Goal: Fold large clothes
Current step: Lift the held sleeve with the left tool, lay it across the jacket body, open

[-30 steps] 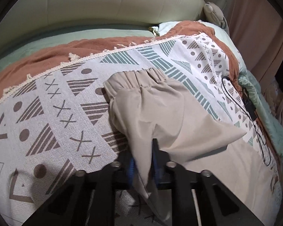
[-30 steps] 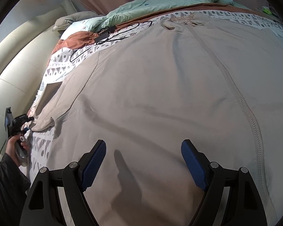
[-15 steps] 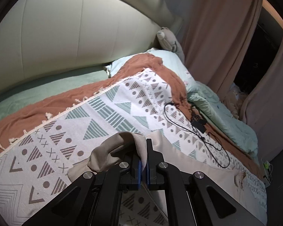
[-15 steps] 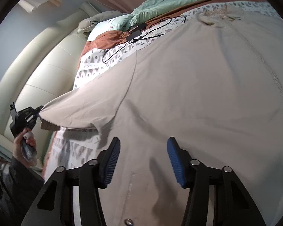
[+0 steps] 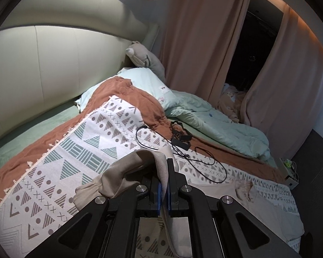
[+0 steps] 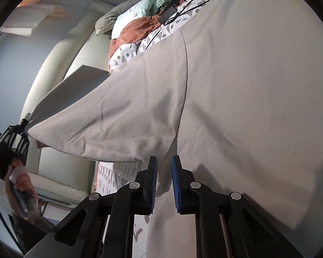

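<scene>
**Desk:** Where is the garment, and who has it?

**Photographer:** The beige garment [image 6: 236,90] lies spread over the patterned blanket [image 5: 60,172] on the bed. The left gripper [image 5: 164,190], fingers pressed together on the sleeve [image 5: 127,172], holds it lifted and taut. The right gripper [image 6: 163,182] is angled down at the underarm fold, its fingers closing with cloth between them, not yet pinching.

**Desk:** What could go wrong?

**Photographer:** In my judgement, a hard pull on the sleeve could drag the whole body askew, since the right side isn't yet pinned. The black cable [image 5: 183,157] lies just beside the fabric's edge and could snag.
</scene>
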A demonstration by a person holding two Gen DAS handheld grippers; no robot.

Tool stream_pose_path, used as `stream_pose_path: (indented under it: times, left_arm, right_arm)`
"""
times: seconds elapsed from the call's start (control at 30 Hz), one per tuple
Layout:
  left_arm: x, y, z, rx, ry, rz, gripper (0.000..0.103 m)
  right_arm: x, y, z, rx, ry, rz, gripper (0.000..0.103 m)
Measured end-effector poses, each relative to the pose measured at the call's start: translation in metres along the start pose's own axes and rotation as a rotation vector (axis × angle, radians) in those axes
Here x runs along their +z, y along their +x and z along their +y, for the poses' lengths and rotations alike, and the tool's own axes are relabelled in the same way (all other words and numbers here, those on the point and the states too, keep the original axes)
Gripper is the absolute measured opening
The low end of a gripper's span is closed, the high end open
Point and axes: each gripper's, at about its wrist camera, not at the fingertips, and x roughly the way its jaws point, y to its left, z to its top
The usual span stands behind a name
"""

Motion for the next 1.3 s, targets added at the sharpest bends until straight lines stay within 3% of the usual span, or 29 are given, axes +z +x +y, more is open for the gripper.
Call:
stream_pose_path:
  times: [0.2, 0.4, 0.43, 0.5, 0.53, 0.57, 0.73, 1.1, 1.3]
  left_arm:
    - [-0.006, -0.009, -0.041, -0.073, 0.056, 0.003, 0.003]
    - [-0.017, -0.011, -0.079, -0.138, 0.08, 0.017, 0.003]
    - [-0.019, -0.011, -0.084, -0.149, 0.077, 0.017, 0.003]
    - [-0.022, -0.011, -0.095, -0.171, 0.073, 0.018, 0.003]
    - [-0.025, -0.01, -0.102, -0.182, 0.069, 0.021, 0.003]
    - [-0.028, -0.009, -0.108, -0.192, 0.067, 0.026, 0.003]
    - [-0.05, 0.005, -0.14, -0.233, 0.048, 0.069, 0.003]
    - [-0.086, 0.032, -0.226, -0.331, 0.018, 0.16, 0.003]
    - [-0.114, 0.047, -0.279, -0.37, 0.038, 0.235, 0.003]
  right_arm:
    - [0.001, 0.038, -0.003, 0.042, 0.034, 0.056, 0.01]
    - [0.0, 0.058, 0.002, 0.011, -0.009, 0.119, 0.01]
    - [0.001, 0.056, 0.003, 0.003, -0.013, 0.124, 0.016]
    - [0.003, 0.046, 0.007, -0.002, -0.021, 0.116, 0.038]
    - [0.003, 0.037, 0.01, 0.008, -0.026, 0.099, 0.058]
    - [0.003, 0.025, 0.012, 0.015, -0.031, 0.072, 0.07]
    - [0.005, -0.04, 0.019, -0.045, -0.053, -0.048, 0.071]
    - [-0.02, -0.194, -0.029, -0.213, 0.037, -0.243, 0.071]
    - [-0.026, -0.258, -0.057, -0.243, 0.136, -0.361, 0.071]
